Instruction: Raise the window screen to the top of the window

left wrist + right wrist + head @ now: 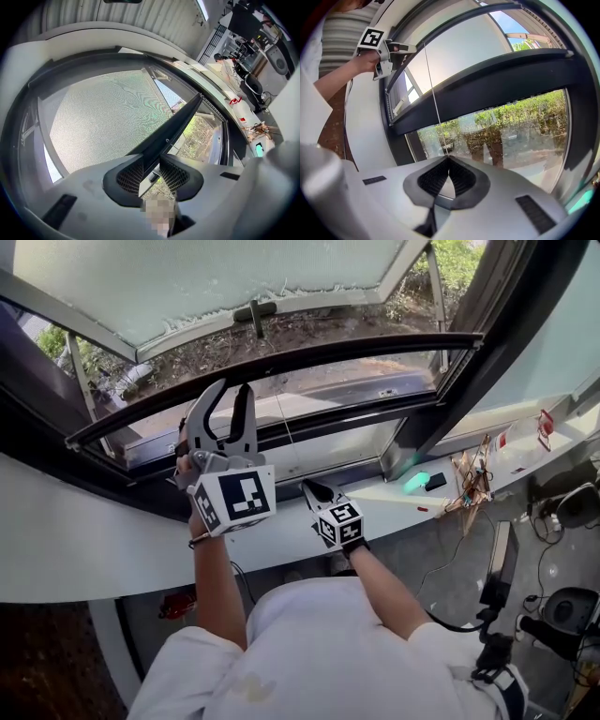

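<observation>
Nearest the camera, both of the person's arms reach out over the white sill (pixel 94 540). The left arm (pixel 217 587) goes straight ahead from the shoulder. The left gripper (pixel 232 395) is held about level, marker cube toward the body, jaws aimed at the window. The right arm (pixel 389 592) angles in from the right. The right gripper (pixel 309 487) sits lower, closer to the sill, and tips down a bit.

The right gripper's jaws are pinched together on a thin white cord (pixel 433 93), which runs up from the tips to the bar (pixel 375 343). The left gripper's jaws are partway apart and clamped on that same dark bar, one pad on each side, left of the bar's middle.

That bar is the bottom edge of the screen (pixel 103 117). Its long axis runs sideways across the window from the left edge to the right edge, and it sits partway up the opening. The mesh spreads flat above it, and it's clear view below. Past the screen, the frosted pane (pixel 216 277) is swung outward, with shrubs beyond it.
</observation>
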Available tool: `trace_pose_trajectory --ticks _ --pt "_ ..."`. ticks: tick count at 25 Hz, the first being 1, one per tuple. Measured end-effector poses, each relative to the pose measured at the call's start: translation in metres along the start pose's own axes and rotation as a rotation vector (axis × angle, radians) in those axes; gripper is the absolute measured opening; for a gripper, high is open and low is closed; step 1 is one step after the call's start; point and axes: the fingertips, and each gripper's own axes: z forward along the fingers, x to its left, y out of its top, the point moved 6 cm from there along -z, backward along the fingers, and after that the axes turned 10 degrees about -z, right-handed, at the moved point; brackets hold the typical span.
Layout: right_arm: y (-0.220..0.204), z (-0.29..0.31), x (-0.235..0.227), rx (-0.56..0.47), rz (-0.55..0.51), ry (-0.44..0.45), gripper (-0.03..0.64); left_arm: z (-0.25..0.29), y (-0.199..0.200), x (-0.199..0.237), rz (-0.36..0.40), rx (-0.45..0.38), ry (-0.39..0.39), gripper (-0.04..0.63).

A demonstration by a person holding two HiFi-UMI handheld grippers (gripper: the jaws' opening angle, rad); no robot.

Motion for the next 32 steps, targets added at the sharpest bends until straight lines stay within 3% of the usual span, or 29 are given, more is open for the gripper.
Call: trace_pose_trajectory --ticks 32 --pt "0.042 -0.005 -0.004 -0.101 -0.034 -0.016 0.003 0.011 0.035 0.022 0.018 -0.087 0.028 0.089"
